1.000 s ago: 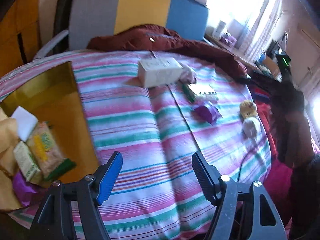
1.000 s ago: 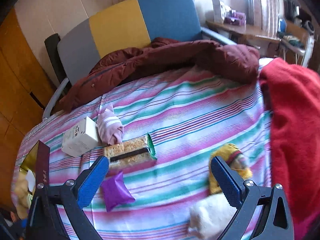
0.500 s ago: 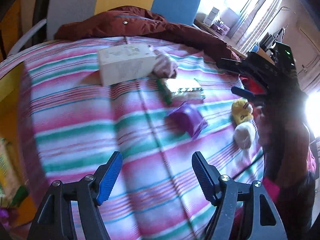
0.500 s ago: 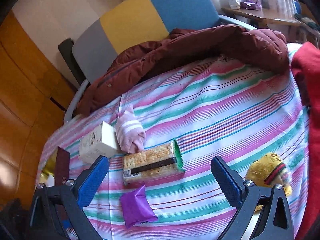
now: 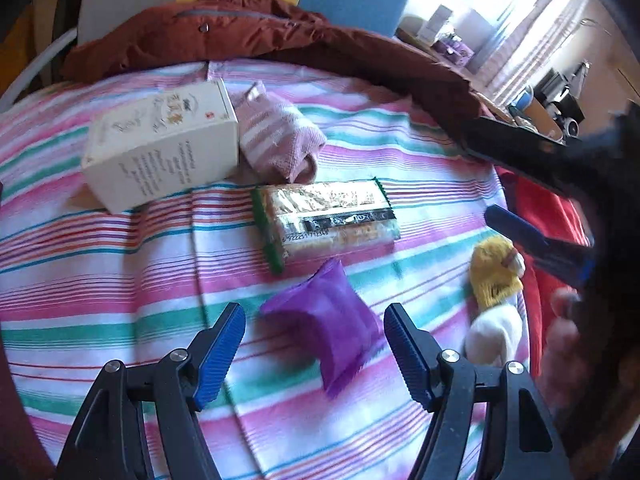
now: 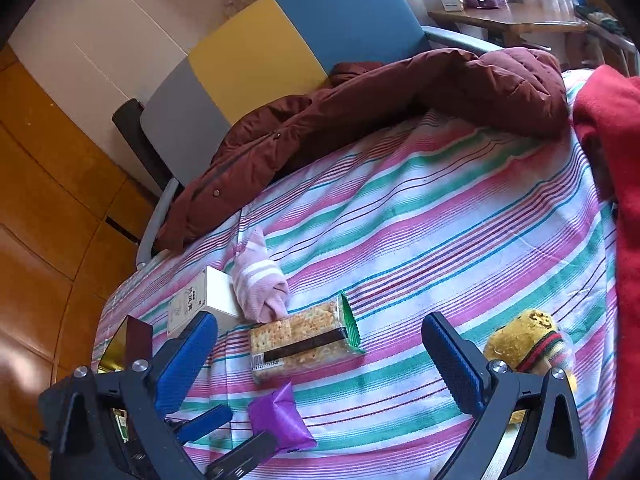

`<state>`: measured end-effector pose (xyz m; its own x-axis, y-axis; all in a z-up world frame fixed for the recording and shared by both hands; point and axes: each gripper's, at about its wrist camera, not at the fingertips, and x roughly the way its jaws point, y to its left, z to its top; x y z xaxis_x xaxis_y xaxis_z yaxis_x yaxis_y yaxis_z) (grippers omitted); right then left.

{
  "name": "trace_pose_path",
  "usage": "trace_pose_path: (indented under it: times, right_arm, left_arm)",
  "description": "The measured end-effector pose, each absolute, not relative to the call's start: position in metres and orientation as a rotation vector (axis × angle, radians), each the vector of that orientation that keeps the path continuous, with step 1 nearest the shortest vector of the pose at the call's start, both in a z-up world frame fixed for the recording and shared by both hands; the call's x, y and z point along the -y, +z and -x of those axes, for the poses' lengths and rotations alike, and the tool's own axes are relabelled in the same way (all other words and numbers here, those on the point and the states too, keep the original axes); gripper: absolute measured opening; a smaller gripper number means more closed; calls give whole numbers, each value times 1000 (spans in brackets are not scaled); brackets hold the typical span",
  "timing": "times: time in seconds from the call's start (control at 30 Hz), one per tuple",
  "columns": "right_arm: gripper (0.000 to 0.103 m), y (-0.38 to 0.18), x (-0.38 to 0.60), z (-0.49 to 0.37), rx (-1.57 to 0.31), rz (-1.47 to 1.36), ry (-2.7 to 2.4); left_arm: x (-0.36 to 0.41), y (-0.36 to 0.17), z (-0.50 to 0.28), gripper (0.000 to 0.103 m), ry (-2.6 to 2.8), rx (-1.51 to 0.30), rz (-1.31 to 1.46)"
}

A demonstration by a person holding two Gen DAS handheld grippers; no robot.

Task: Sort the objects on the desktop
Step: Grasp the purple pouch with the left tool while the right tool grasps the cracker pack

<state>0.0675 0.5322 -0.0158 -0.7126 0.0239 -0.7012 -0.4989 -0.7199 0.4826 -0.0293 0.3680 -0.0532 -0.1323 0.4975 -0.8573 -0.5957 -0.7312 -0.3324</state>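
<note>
A purple packet (image 5: 324, 326) lies on the striped cloth between the fingers of my open left gripper (image 5: 314, 350), not gripped; it also shows in the right wrist view (image 6: 280, 420). Beyond it lie a cracker pack (image 5: 326, 216) (image 6: 300, 342), a white box (image 5: 160, 144) (image 6: 204, 302), a pink striped sock (image 5: 280, 140) (image 6: 260, 284) and a yellow toy (image 5: 496, 272) (image 6: 528, 340) with a white sock (image 5: 494, 336). My right gripper (image 6: 320, 356) is open and empty, hovering above the cracker pack.
A maroon jacket (image 6: 360, 120) lies along the table's far edge before a grey, yellow and blue chair (image 6: 260, 52). A red cloth (image 6: 616, 200) is at the right. A gold-lined box corner (image 6: 120, 344) shows at the left.
My left gripper has moved right and forward from the gold box to straddle the purple packet. My right gripper has swung left, from the yellow toy towards the cracker pack.
</note>
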Motion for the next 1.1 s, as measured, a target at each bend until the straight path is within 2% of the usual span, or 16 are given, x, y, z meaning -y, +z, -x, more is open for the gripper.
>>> trace_pose_path:
  times: [0.13,0.23,0.4,0.63,0.8,0.93,1.1]
  right_arm:
    - [103,-15,-531,-66,-956,1003,2473]
    - [103,-17,-531,-66,-952,1014,2475]
    - [103,-19,-521,-59,-901,1077,2500]
    - [103,-22,-498,4,-514,1335,2599]
    - [103,-48,-484,54,-346,1626,2626]
    - [103,-69,-484,57,-388,1776,2578]
    - [103,-81,-484,21,-452,1812,2527]
  left_arm:
    - [-380,-59,28,72,1975,-186,1369]
    - [-377,-59,19,59,1995,-284,1297]
    - [-345,-57,10,57,1966,-314,1240]
    - [-309,-59,1,55,1950,-326,1218]
    - [-307,-60,3,51,1949,-318,1223]
    - [-307,-61,4,53,1951,-309,1226]
    - [-309,-61,2,53,1961,-342,1212]
